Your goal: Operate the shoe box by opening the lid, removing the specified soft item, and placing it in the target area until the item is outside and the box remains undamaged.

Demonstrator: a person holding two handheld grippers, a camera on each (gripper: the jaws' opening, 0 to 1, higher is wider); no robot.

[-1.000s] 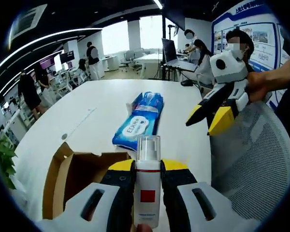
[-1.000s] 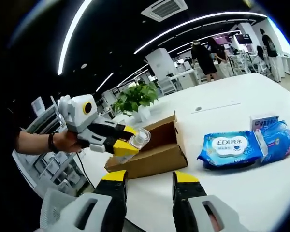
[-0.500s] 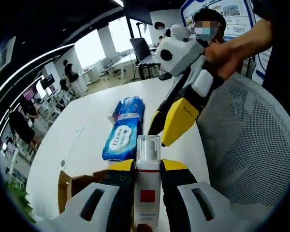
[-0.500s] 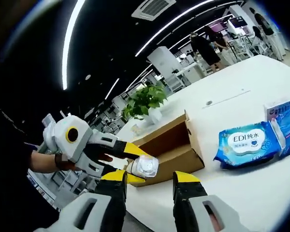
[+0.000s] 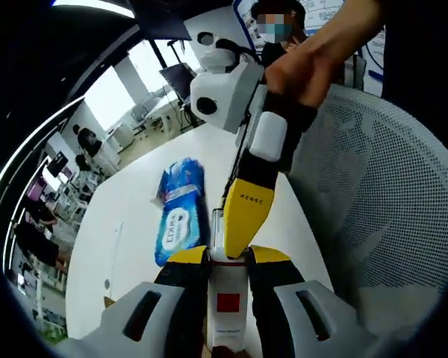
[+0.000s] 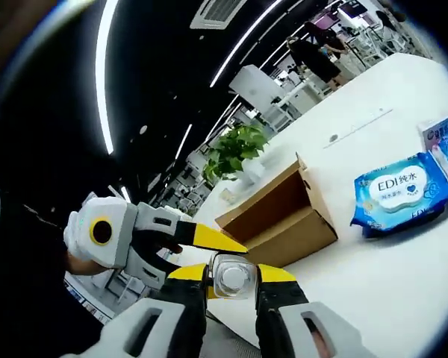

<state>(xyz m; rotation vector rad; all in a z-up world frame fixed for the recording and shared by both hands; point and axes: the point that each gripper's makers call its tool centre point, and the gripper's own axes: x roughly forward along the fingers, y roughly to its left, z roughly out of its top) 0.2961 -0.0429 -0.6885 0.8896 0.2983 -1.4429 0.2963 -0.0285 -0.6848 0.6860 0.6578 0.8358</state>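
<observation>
— On the white table (image 6: 403,257)?
— Open brown cardboard shoe box (image 6: 272,216) near its edge; glossy blue wipes pack (image 6: 398,194) reading "EDI", further along.
— Grippers?
— Left gripper (image 5: 228,257) clamped on white bottle (image 5: 225,309) with red square; right gripper (image 6: 232,274) closed around its clear cap.

Left gripper view: looking along own jaws, very near bottle (image 5: 225,313), facing across table (image 5: 134,246) toward wipes (image 5: 178,220); right gripper view: facing opposite way, close on bottle (image 6: 230,277), box (image 6: 280,216) and wipes (image 6: 403,190) beyond; shared: bottle, wipes, table.
</observation>
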